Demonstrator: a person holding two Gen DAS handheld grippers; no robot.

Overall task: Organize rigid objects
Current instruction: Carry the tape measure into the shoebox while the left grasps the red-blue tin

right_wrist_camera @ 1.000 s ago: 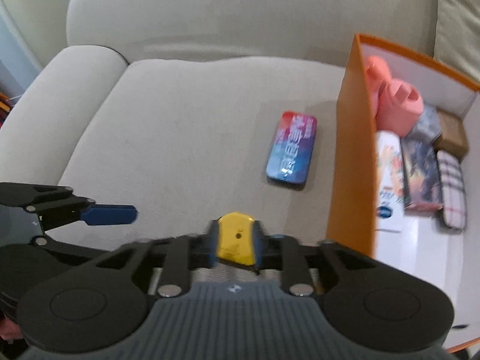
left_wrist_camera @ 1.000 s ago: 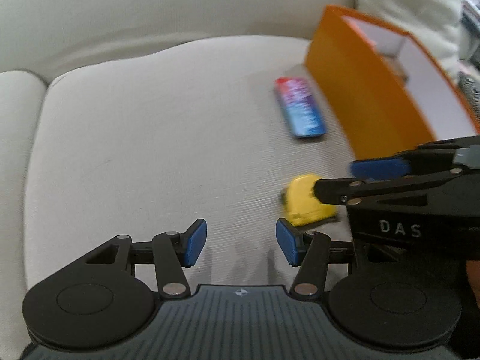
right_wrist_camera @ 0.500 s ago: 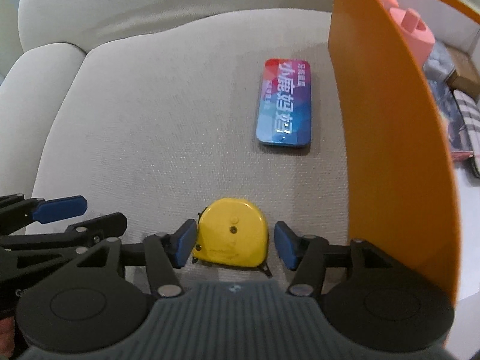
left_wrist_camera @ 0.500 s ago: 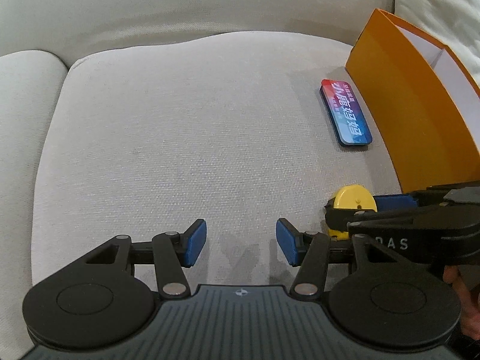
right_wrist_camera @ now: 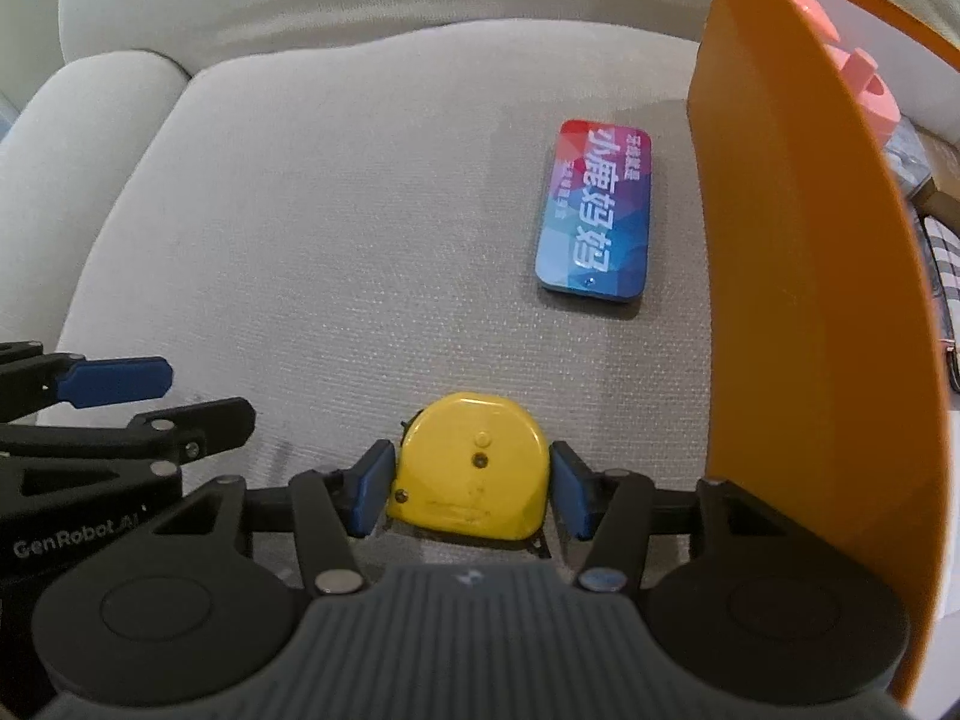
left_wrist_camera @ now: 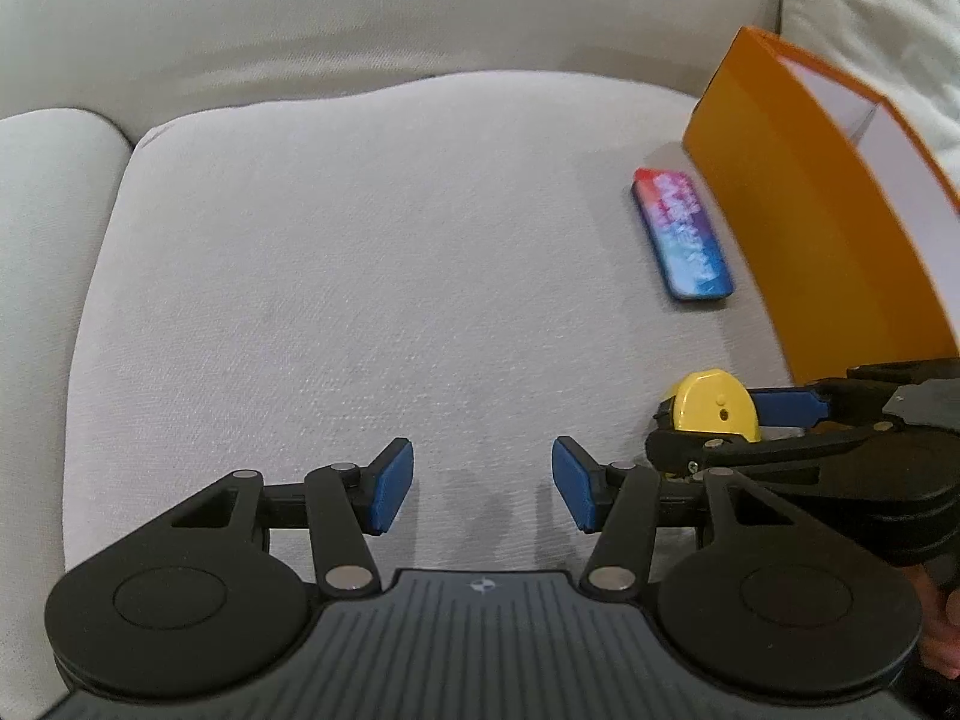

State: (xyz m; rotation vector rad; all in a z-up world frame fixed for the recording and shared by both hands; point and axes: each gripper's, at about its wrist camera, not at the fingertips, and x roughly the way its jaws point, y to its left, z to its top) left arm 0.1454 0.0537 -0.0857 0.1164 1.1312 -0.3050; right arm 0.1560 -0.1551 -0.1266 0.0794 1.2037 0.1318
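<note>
Lowered onto the woven cushion [right_wrist_camera: 300, 240], the rounded yellow tape measure [right_wrist_camera: 474, 468] sits between the right hand-held gripper's [right_wrist_camera: 471, 489] parted pads [right_wrist_camera: 375, 492].

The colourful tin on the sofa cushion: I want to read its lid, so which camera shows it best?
The right wrist view: the tin lies face up, sharp, its white lettering clear, beside the orange box. In the left wrist view it is smaller, at the edge, its print blurred.
</note>
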